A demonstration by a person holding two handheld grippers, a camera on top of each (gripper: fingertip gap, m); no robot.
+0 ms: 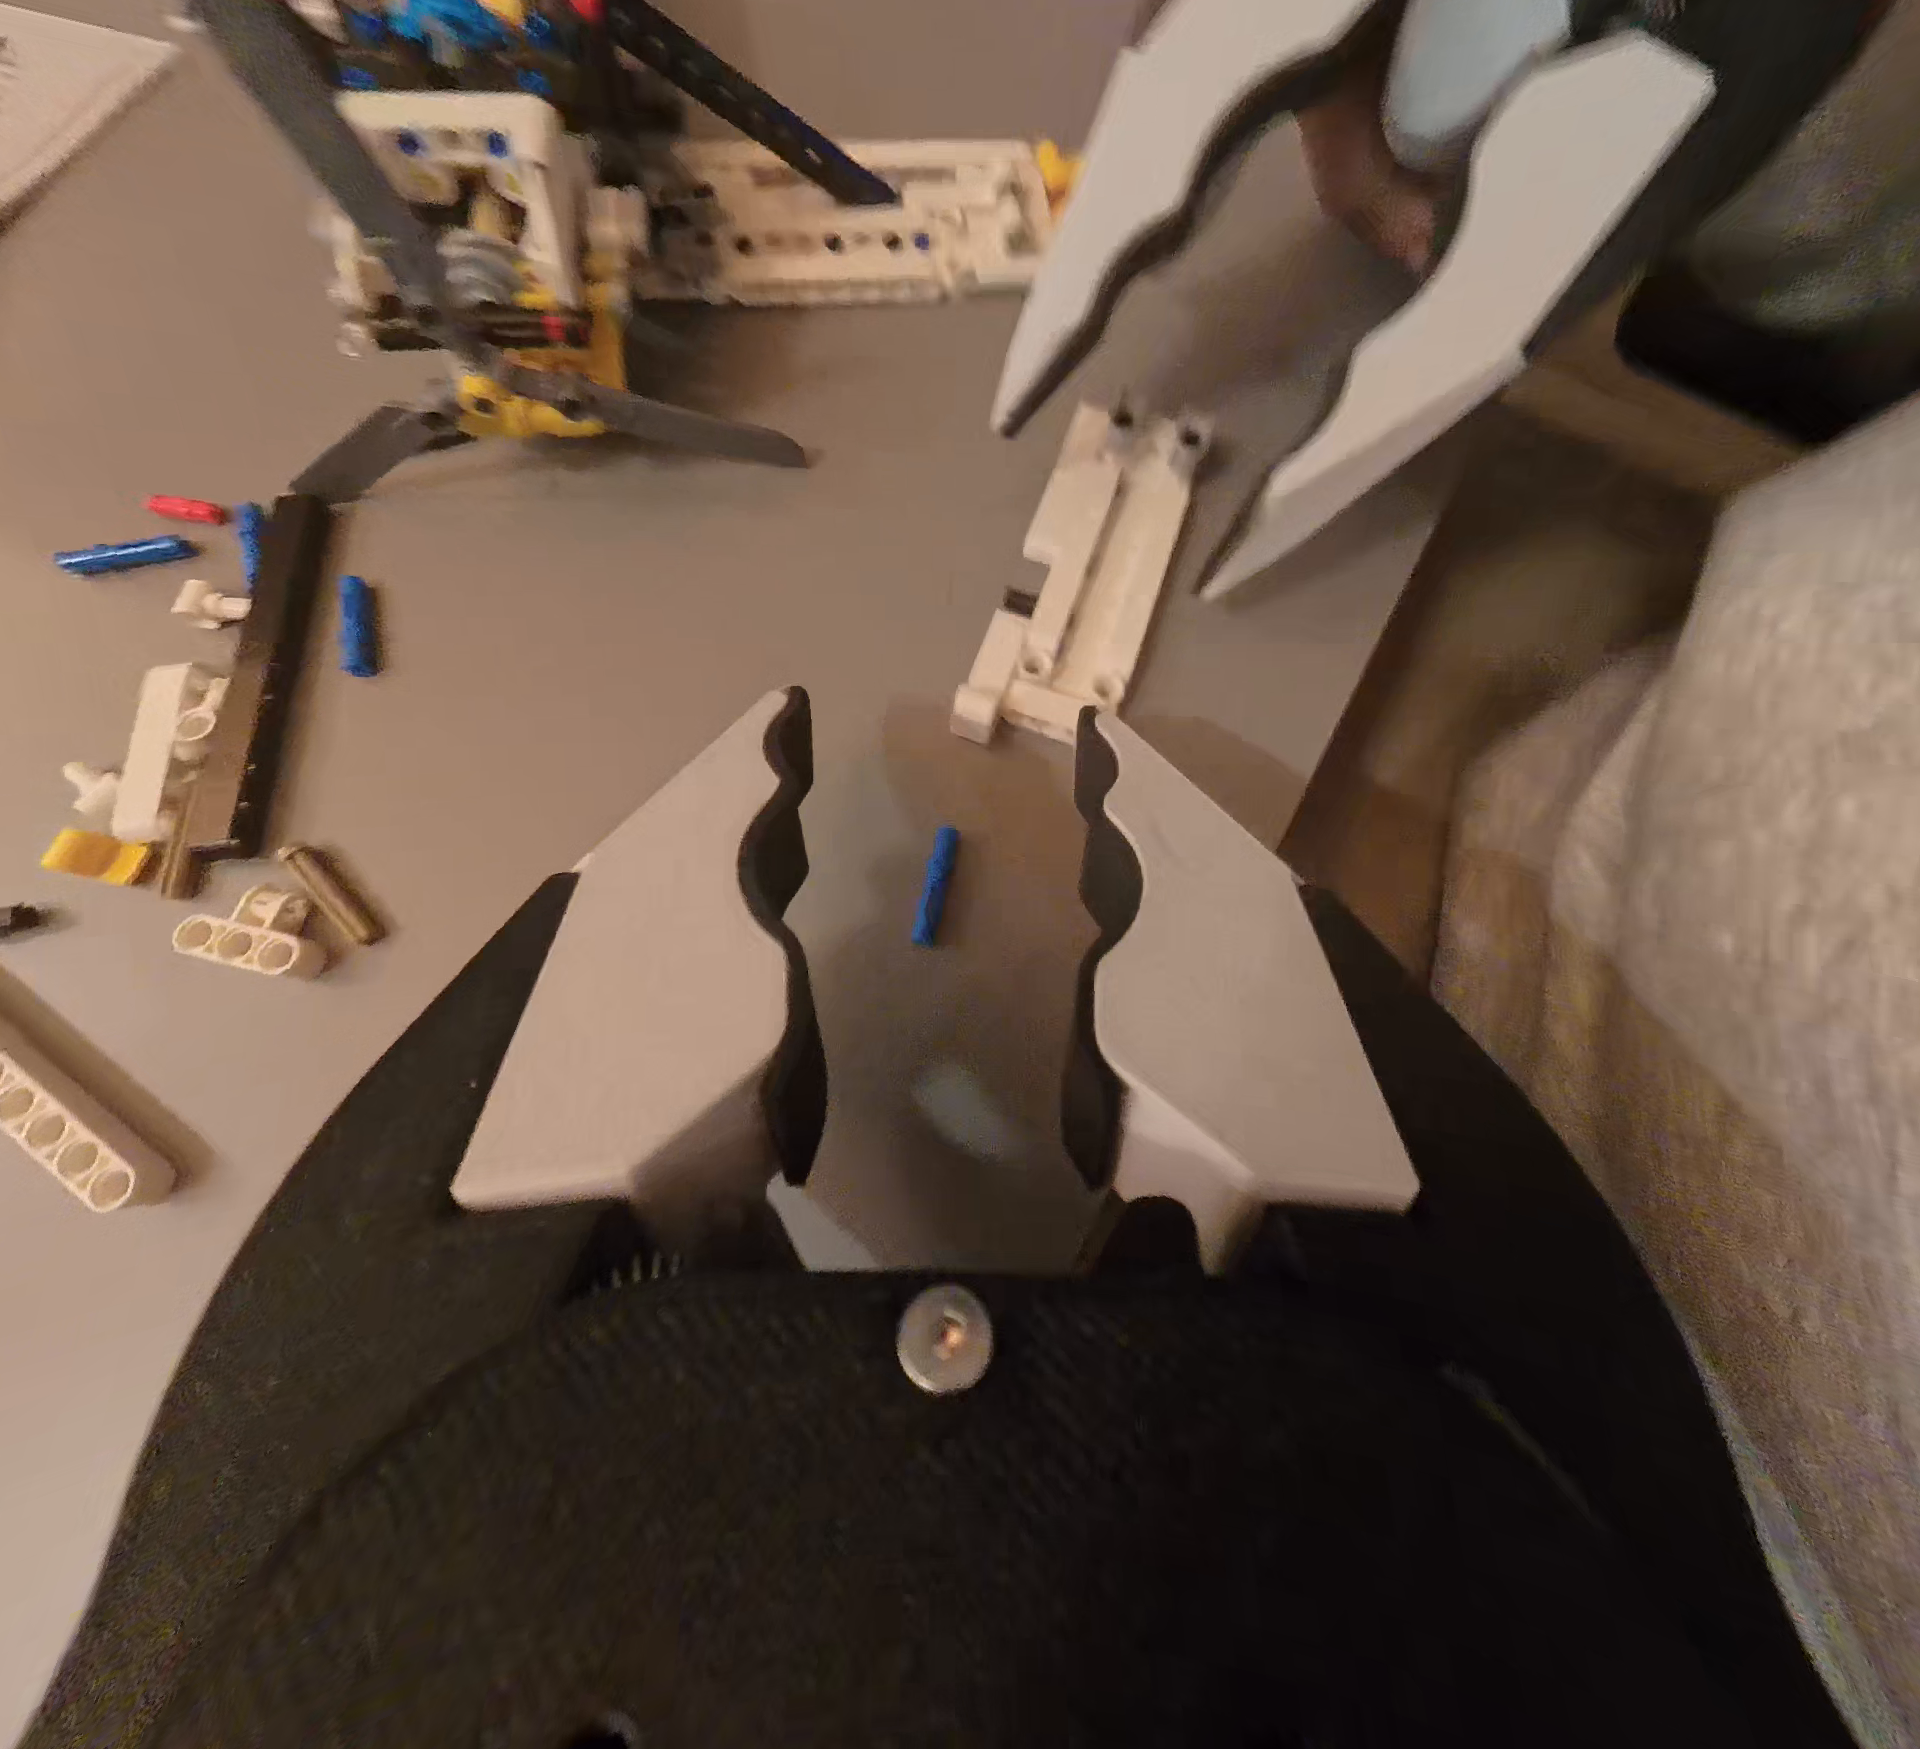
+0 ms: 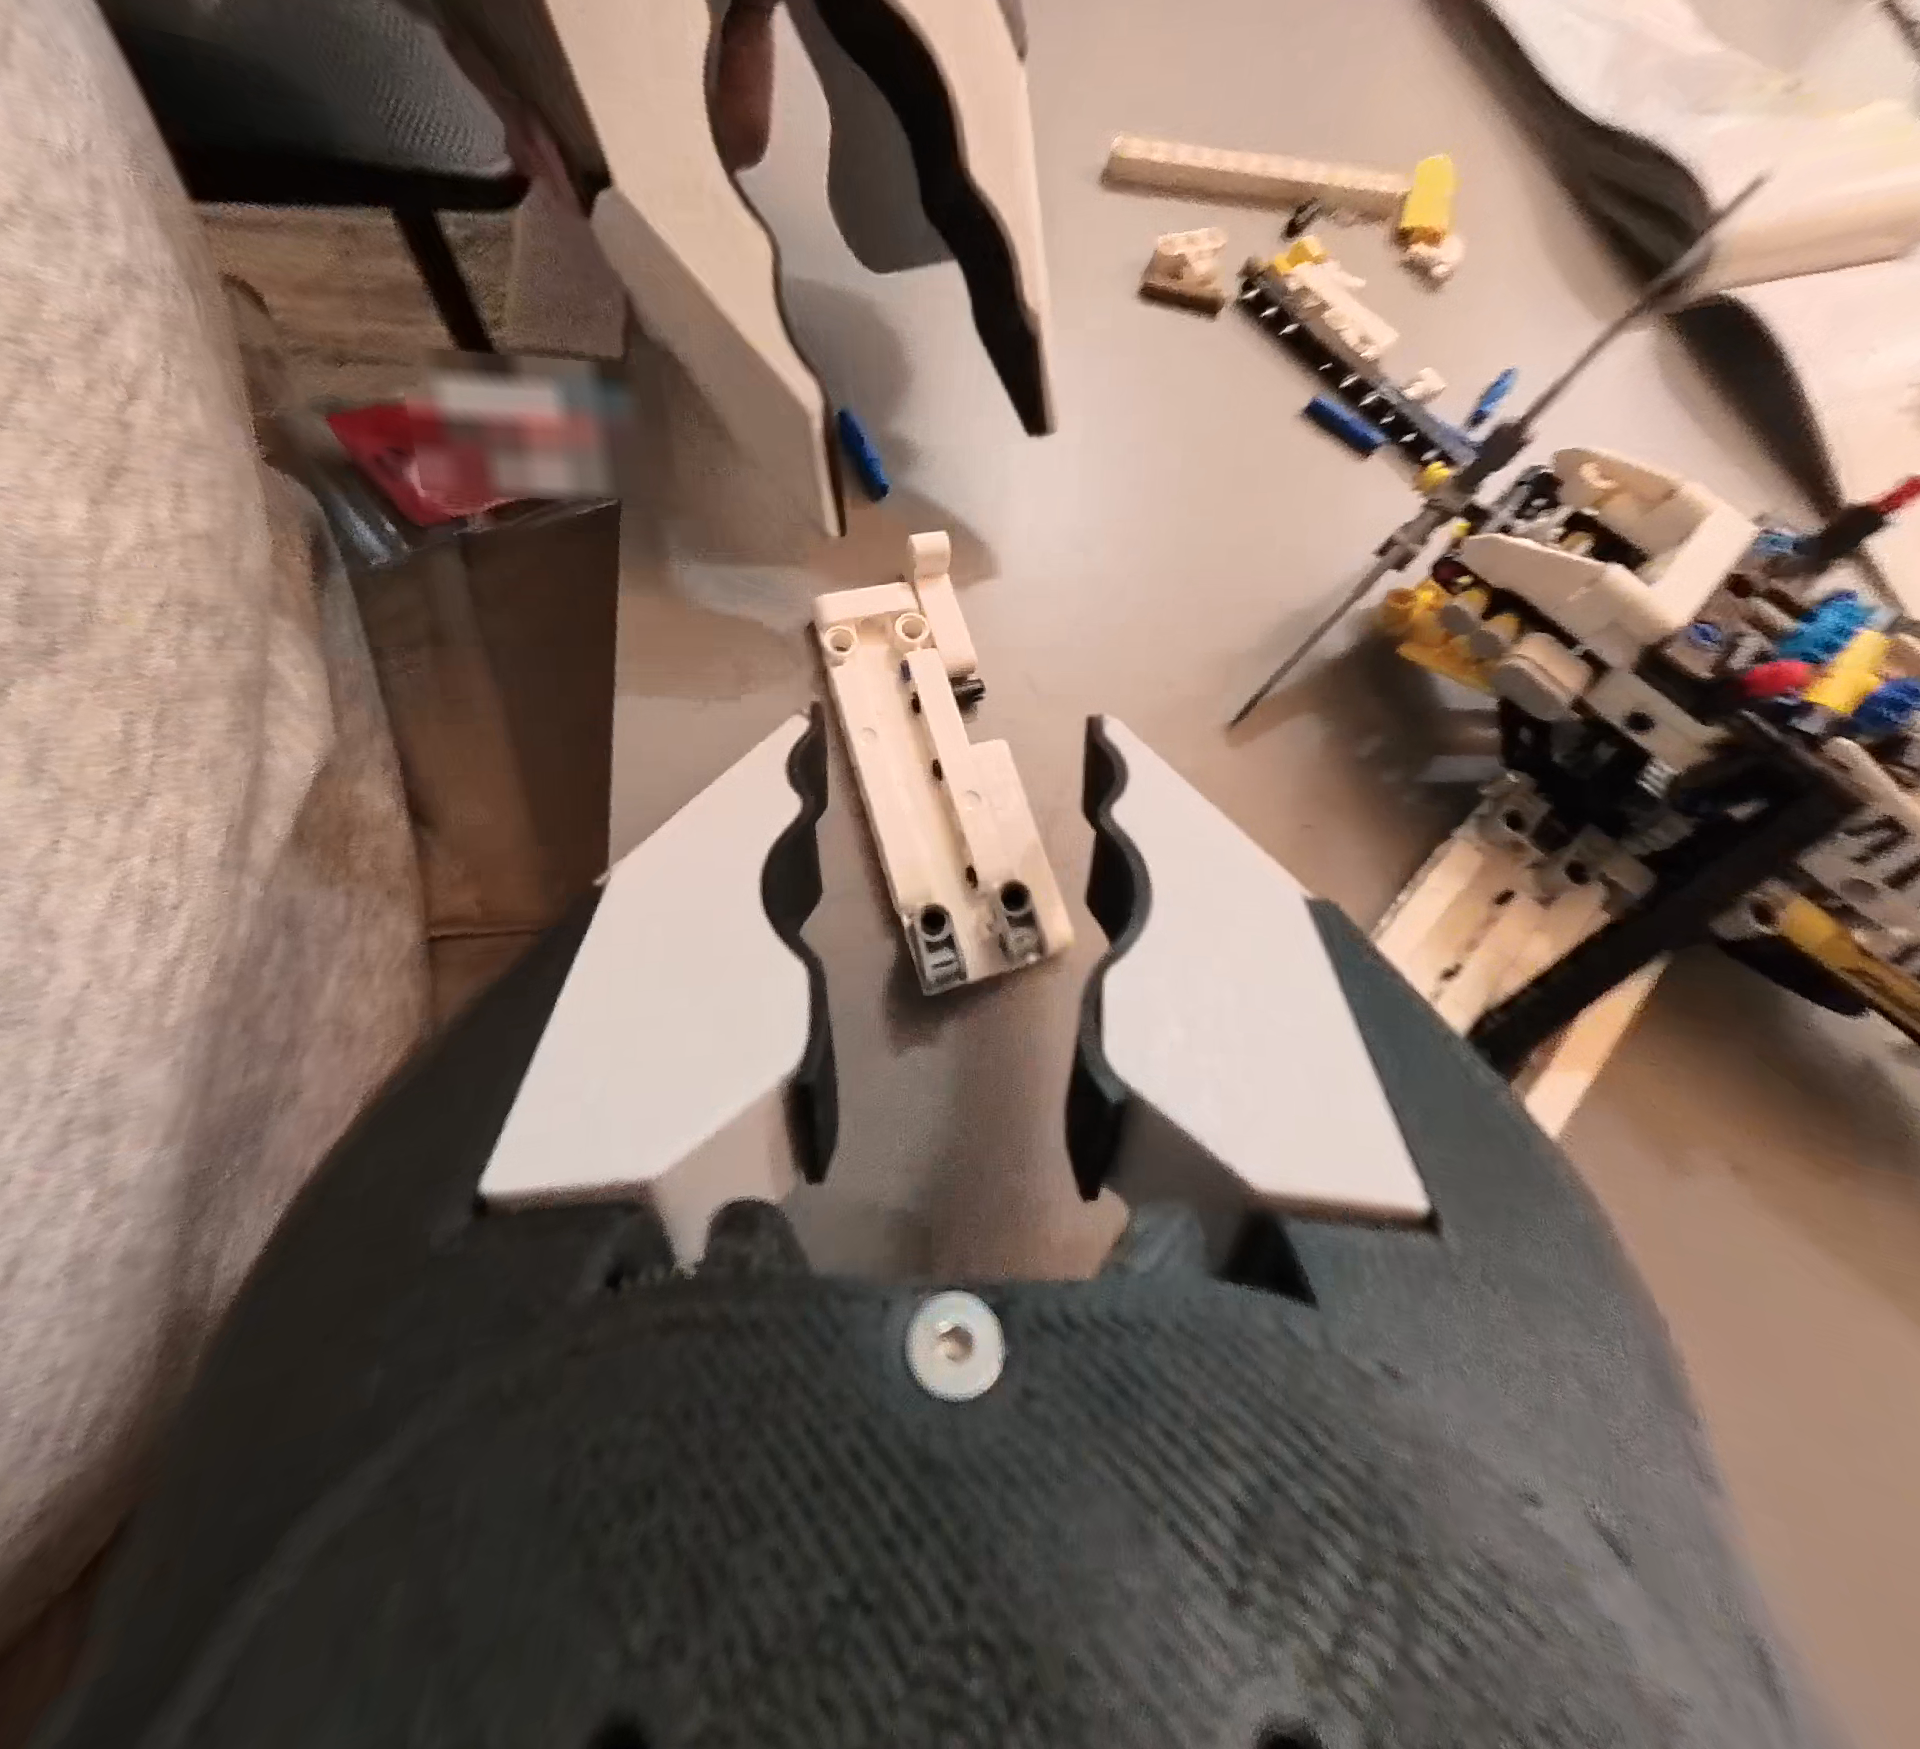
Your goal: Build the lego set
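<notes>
A white Lego sub-assembly [image 1: 1091,577] lies flat on the grey table; it also shows in the right wrist view [image 2: 940,790], between my right gripper's open fingers. My right gripper [image 2: 948,725] is open and empty just above it, and it shows in the left wrist view [image 1: 1107,510] too. My left gripper [image 1: 940,702] is open and empty above a small blue pin [image 1: 935,884], which shows in the right wrist view [image 2: 862,450] as well. The left gripper [image 2: 935,478] hangs over that pin. The partly built helicopter model [image 1: 468,172] [image 2: 1621,691] stands further off.
Loose parts lie at the left: a black beam [image 1: 265,671], blue pins [image 1: 355,624], a white beam [image 1: 73,1138], a red pin [image 1: 185,510]. A booklet [image 2: 1704,89] lies open. The table edge [image 1: 1382,660] borders a beige couch [image 1: 1714,868]. A dark box [image 2: 488,619] stands beside it. The tips of one gripper are about 5 cm away from the tips of the other. The left tips stand about 15 cm off the red pin [image 1: 185,510].
</notes>
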